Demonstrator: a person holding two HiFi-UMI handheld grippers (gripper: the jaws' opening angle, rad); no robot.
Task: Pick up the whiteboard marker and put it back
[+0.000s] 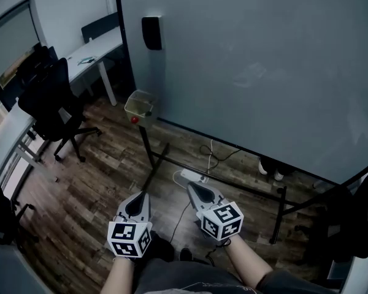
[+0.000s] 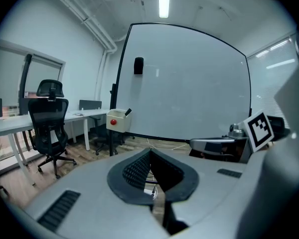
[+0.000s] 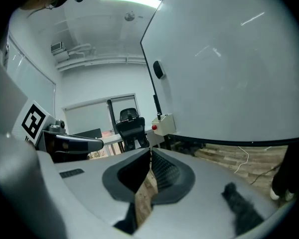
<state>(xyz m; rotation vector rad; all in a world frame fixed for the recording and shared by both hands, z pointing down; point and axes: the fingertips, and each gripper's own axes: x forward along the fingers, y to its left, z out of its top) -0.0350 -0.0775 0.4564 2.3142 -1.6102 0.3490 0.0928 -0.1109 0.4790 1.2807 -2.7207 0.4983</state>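
In the head view the grey left gripper and right gripper hang clenched and empty at six o'clock, with the cream open-topped box at ten; the left gripper view shows the black whiteboard marker jutting from it at nine; the right gripper view nearly centres the box, so approach straight and open the jaws early.

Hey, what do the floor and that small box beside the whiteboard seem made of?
Floor: wood or wood-look laminate, matte, showing plank seams and mixed brown grain. Box: probably plastic, pale, slightly translucent from above, smooth thin walls; not certain.
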